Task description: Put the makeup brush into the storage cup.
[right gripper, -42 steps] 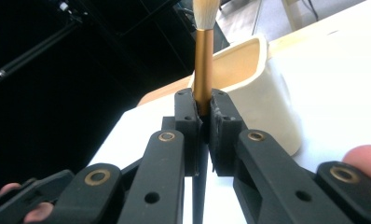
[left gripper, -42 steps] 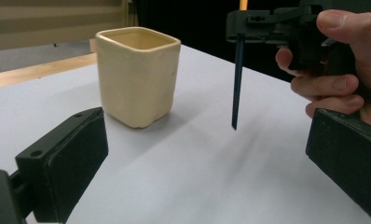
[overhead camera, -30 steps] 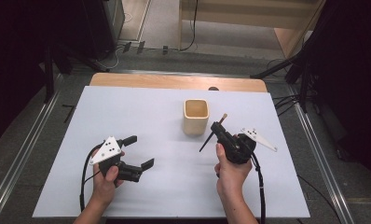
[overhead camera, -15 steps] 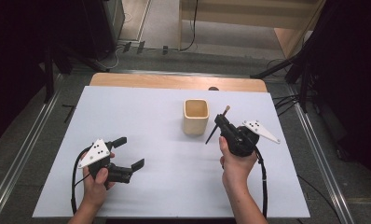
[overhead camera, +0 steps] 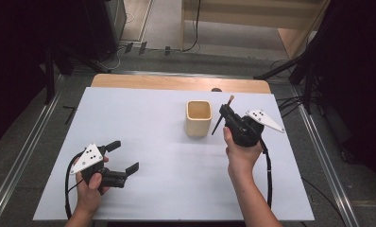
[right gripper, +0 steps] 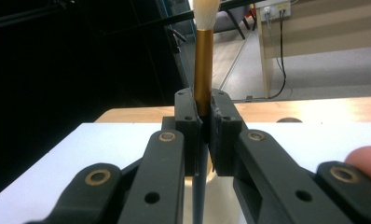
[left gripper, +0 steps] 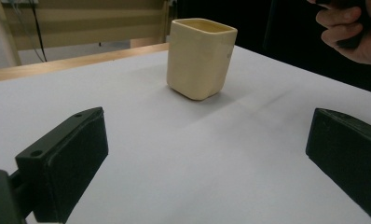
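High view. A white table (overhead camera: 143, 118) is seen from above, with a cream square cup (overhead camera: 198, 117) standing upright on it right of centre. The right gripper (overhead camera: 222, 113) is held by the right hand (overhead camera: 242, 158) just to the right of the cup, above the table surface. A brush (overhead camera: 222, 115) is pinched between its jaws, tilted, with the pale tip uppermost and the dark handle pointing down toward the table beside the cup; brush and cup are seen close together, and contact cannot be told. The left gripper (overhead camera: 123, 155) is held by the left hand (overhead camera: 92, 187) near the front left of the table, well apart from the cup, with its jaws spread and nothing between them.

Left gripper view. The two black jaws are shown wide apart at the lower corners, with bare table between them. The cup (left gripper: 200, 57) is seen farther off, upright and open at the top. Part of the right hand (left gripper: 349, 35) is seen at the upper right.

Right gripper view. The jaws are shown pressed on the brush (right gripper: 203, 70), whose golden ferrule rises from the pads to a white tuft at the top edge. The dark handle is seen running down below the pads, in front of the blurred cup (right gripper: 221, 198).
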`<state>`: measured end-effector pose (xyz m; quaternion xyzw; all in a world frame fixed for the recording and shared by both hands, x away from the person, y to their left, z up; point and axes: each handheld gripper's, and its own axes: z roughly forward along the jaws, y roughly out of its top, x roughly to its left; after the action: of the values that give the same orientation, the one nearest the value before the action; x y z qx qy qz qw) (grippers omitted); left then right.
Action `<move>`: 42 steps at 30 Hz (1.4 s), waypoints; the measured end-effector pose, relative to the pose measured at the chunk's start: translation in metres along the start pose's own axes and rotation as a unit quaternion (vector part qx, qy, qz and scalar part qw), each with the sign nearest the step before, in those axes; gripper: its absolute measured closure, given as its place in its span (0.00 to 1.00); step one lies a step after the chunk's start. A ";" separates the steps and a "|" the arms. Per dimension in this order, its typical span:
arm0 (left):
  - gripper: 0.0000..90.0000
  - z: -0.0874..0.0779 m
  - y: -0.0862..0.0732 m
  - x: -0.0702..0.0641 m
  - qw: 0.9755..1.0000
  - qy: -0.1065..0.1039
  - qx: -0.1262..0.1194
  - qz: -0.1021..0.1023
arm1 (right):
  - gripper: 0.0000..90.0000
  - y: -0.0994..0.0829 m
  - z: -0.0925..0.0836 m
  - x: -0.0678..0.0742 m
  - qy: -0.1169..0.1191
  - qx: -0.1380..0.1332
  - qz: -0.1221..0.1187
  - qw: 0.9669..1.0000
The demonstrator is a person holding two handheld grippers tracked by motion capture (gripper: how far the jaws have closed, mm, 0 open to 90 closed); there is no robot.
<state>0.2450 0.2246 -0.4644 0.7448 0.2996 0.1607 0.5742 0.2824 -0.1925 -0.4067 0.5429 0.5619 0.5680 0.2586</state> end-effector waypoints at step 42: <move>0.00 -0.027 -0.011 0.010 1.000 0.025 -0.003 0.001 | 0.94 0.046 0.051 0.008 0.014 -0.009 -0.054 0.998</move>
<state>0.2343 0.2530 -0.4682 0.7393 0.3126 0.1806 0.5685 0.3411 -0.1782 -0.3727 0.5012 0.5887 0.5662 0.2858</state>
